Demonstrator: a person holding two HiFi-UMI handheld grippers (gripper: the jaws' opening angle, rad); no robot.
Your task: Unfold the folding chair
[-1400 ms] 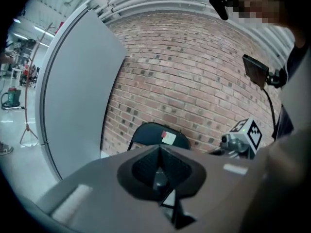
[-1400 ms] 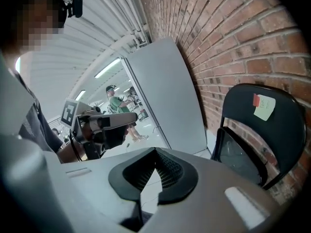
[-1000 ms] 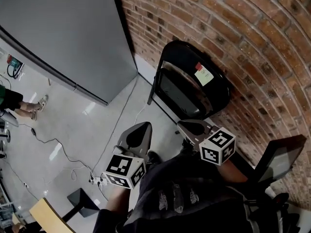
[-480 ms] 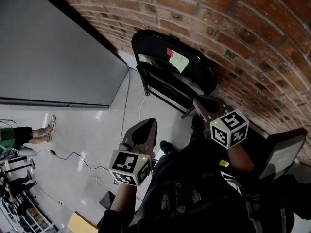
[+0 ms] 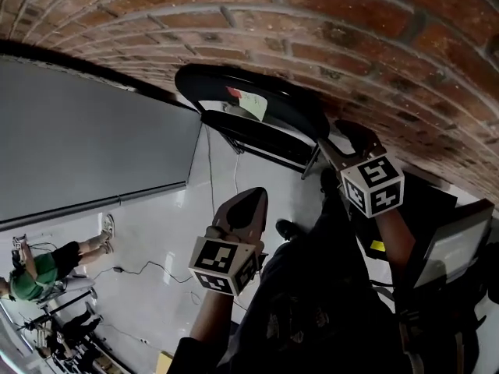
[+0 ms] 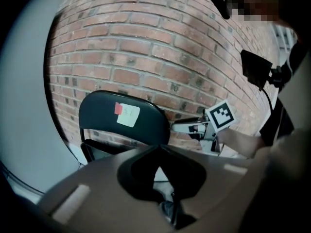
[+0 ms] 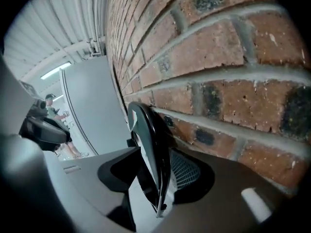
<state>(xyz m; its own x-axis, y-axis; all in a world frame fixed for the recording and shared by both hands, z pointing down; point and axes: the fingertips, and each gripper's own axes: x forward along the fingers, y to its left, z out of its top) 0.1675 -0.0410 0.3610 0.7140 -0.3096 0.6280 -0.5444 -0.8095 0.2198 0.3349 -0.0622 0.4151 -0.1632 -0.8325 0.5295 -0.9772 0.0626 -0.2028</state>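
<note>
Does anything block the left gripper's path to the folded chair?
Nothing visible does. Only floor with a thin cable on it lies between the left gripper and the folding chair, which leans folded against the brick wall.

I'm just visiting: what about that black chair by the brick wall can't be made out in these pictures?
- Legs of the folding chair: in the left gripper view, hidden by the body of the left tongs.
- Writing on the note stuck to the backrest: too small to read in any view.
- Contact: the right tongs, just opened, have the chair's edge between them, but the right gripper view doesn't show whether a pad touches it.
</note>
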